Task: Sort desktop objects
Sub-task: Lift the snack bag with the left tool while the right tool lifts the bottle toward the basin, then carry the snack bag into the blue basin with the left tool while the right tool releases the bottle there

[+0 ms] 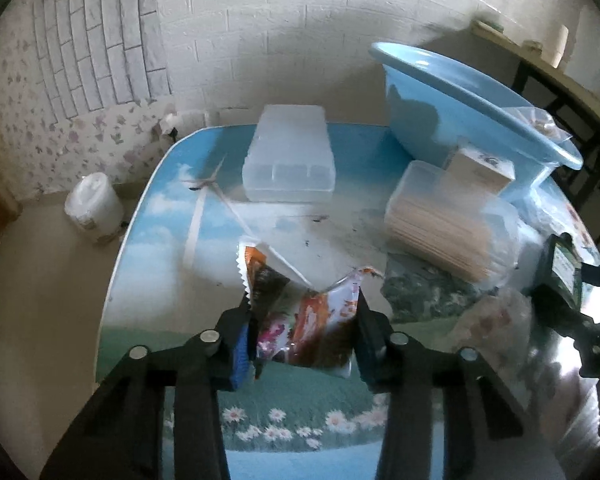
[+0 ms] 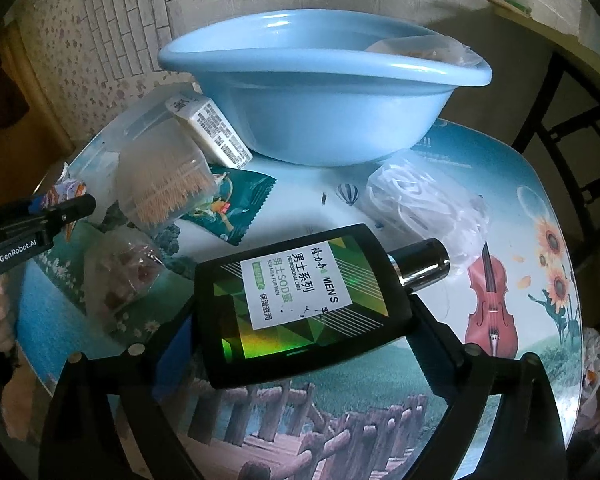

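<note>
My left gripper [image 1: 302, 332] is shut on an orange and white snack packet [image 1: 304, 320] and holds it above the table's left part. My right gripper [image 2: 300, 320] is shut on a black and green men's lotion bottle [image 2: 300, 300] with a silver cap [image 2: 420, 266], held above the table in front of the light blue basin [image 2: 320, 120]. The basin also shows in the left wrist view [image 1: 440, 120], with a clear bag [image 2: 424, 50] inside it. The right gripper with the bottle shows at the right edge of the left wrist view [image 1: 564, 276].
A clear lidded box [image 1: 290, 160] stands at the table's far side. A clear tub of toothpicks [image 2: 164, 176], a white carton [image 2: 212, 130], a green snack packet [image 2: 228, 204], a bag of dried fruit [image 2: 124, 276] and a bag of white cord [image 2: 424, 200] lie around the basin. A white bin [image 1: 94, 208] stands on the floor.
</note>
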Demonstrator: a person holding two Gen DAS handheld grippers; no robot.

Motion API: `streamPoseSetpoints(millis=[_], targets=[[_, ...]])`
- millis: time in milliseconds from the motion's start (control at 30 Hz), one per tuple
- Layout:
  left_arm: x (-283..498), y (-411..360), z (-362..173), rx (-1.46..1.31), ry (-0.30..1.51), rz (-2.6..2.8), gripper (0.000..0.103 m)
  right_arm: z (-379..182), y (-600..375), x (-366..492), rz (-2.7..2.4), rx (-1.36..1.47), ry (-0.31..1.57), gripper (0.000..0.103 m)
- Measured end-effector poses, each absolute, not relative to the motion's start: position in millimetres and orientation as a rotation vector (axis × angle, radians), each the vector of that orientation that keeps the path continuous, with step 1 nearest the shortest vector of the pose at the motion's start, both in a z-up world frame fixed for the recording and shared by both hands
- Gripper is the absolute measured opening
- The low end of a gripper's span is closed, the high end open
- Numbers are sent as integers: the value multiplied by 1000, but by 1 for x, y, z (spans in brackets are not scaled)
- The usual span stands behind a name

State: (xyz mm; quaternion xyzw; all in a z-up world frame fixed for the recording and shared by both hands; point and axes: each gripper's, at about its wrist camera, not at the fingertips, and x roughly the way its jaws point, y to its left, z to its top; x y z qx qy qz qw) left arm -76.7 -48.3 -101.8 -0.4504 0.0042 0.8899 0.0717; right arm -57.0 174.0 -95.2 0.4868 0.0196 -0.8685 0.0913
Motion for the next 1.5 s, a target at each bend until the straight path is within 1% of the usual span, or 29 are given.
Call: streamPoseSetpoints(millis=[133,233,367,633,900,1200,1267,1300,1333,1367,1500], targets=[[-71,-49,-93,-1354,-11,2684,38,-87,175,-53,-2566,1426,44,93],[-67,-46,-74,-1316,-39,2699,38,-77,167,-52,-2556,1394,45,93],[-63,-40,-42,-1210,-31,2741,38,-51,161,-47,-2540,1313,15,93],[-78,-15,-10,-1116,-19,2738,39,-16,181,-59,-2610,1220,-142,93],[-113,24,-1,-1096,-14,2683,39,2,189,-111,-2652,1155,-101,93],[-159,59,2,-1086,33,2645,39,-4,196,-148,-2606,1172,-59,93],[-170,68,-1,-1095,54,2644,44,-8,196,-154,-2598,1173,-42,93],[-172,70,-1,-1092,52,2644,49,-10,196,-157,-2594,1177,-38,93],[-175,73,-1,-1087,44,2641,53,-13,195,-159,-2592,1183,-38,93],[-177,75,-2,-1091,39,2633,55,-15,195,-161,-2590,1187,-37,93],[-176,79,3,-1034,63,2633,72,-20,193,-165,-2575,1194,-26,93]])
